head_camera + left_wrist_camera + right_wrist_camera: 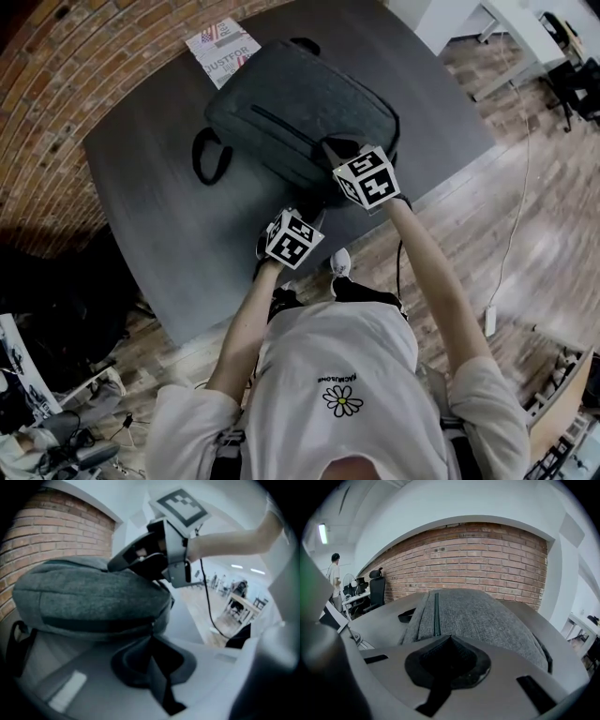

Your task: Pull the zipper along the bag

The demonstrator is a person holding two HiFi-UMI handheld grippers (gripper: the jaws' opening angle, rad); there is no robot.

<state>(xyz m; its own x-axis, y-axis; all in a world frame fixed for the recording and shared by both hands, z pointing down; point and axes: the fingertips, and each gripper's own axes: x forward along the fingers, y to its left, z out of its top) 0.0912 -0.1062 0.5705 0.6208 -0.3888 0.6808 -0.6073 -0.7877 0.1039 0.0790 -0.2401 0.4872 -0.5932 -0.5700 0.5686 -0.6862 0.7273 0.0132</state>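
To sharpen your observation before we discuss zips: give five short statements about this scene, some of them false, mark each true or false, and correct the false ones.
1. The bag lies on a table. True.
2. The bag is red. False: it is grey.
3. A printed paper lies at the table's far corner, by the bag. True.
4. The right gripper has its jaws wide open. False: its jaws are together, at the bag's near end.
5. The wall behind the table is brick. True.
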